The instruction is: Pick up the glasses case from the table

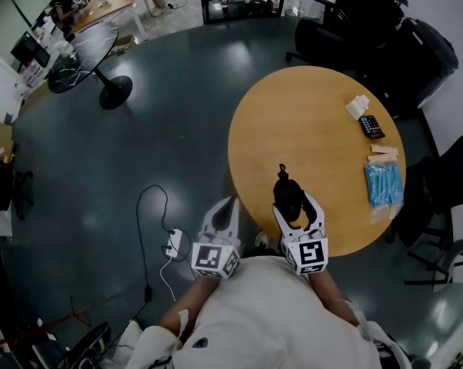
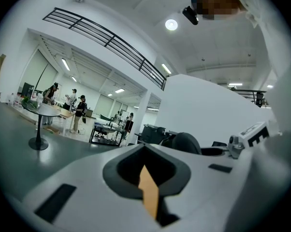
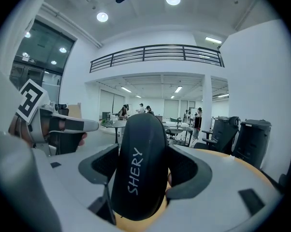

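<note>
A round wooden table (image 1: 293, 106) stands on the dark floor, and both grippers are at its near edge. The right gripper (image 1: 298, 206) is clamped on a black glasses case (image 1: 288, 194). Its jaws press the case's two long sides. In the right gripper view the case (image 3: 138, 163) fills the gap between the jaws. Its long axis runs straight out along them toward the far side of the table, and the word SHERY is printed lengthwise on top. From above, the case sits just over the table's near rim, with a small black loop (image 1: 282, 169) at its far end. Whether it touches the wood cannot be told. The left gripper (image 1: 230, 204) is off the table's left edge, its jaws pressed together with nothing between them. A blue packet (image 1: 383, 184) lies far right, and beyond it a dark keypad (image 1: 371, 127).
</note>
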### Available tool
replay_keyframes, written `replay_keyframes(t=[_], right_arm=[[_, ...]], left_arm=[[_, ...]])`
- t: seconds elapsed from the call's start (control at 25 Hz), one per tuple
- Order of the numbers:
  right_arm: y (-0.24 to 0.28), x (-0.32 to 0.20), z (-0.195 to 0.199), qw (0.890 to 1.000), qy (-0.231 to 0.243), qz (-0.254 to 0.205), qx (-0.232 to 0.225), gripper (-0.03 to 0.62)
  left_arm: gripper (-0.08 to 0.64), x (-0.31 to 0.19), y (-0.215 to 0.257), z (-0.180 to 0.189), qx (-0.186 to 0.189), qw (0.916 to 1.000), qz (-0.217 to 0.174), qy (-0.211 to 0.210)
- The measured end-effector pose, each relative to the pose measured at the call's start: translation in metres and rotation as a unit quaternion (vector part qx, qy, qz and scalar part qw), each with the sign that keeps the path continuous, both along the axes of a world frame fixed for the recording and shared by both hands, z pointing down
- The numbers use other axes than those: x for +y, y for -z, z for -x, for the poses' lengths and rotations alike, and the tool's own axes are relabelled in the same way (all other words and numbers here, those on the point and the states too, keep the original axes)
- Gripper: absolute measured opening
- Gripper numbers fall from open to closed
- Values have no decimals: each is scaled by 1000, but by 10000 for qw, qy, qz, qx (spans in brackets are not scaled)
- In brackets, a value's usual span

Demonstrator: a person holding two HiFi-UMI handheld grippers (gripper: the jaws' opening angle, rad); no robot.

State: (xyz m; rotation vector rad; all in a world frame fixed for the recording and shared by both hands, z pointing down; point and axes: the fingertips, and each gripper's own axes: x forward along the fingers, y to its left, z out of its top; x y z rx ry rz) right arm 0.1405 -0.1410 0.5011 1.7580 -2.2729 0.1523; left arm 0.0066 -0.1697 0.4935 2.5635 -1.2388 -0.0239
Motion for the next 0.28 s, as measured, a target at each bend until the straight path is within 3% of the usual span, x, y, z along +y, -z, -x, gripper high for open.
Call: replay_keyframes(t=[0.28], right_arm=[[2, 2, 3, 10000, 30, -9, 5, 324]], left_arm=[[6, 2, -1, 2, 24, 10000, 56, 5]])
